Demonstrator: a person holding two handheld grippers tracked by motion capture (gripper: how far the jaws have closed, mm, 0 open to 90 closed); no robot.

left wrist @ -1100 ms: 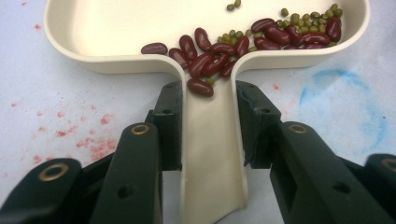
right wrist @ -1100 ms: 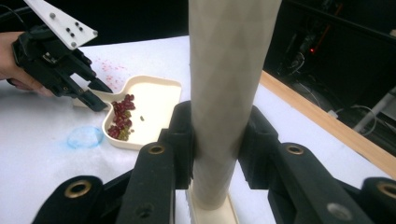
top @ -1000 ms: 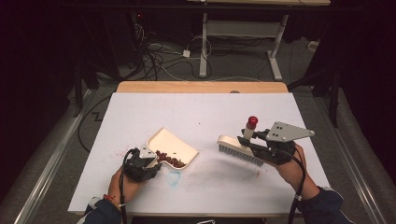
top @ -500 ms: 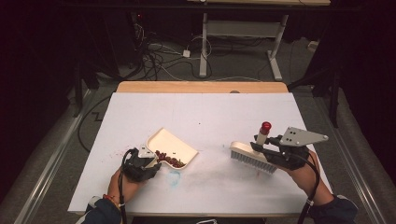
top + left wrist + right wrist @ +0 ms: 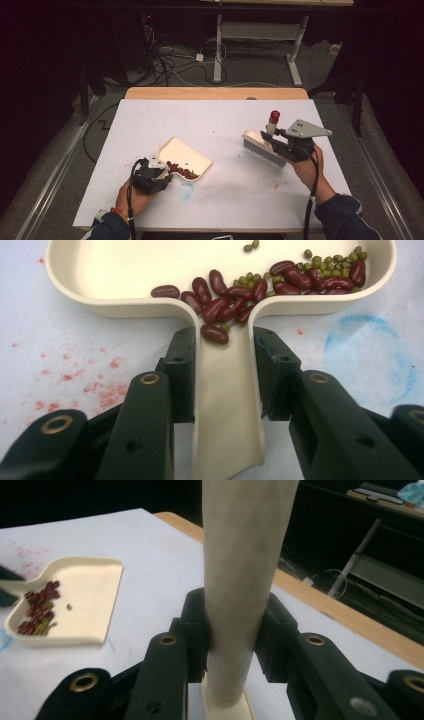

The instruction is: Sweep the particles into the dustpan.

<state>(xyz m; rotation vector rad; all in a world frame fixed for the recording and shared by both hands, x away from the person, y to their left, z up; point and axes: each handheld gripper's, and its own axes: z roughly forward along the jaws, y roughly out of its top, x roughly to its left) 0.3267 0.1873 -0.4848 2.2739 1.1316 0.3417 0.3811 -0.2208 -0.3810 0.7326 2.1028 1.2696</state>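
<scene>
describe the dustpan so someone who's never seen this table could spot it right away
On the white table, look at the near left, just ahead of the left tool. The dustpan is a cream scoop, its handle clamped in that tool, with red beans inside, unlike the bristled brush at right.

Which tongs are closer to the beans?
Left. The left tongs grip the dustpan handle right beside the beans. The right tongs hold the brush, off across the table.

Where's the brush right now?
In the high view, the brush is at the table's right side, its handle clamped in the right gripper, right of the dustpan.
</scene>
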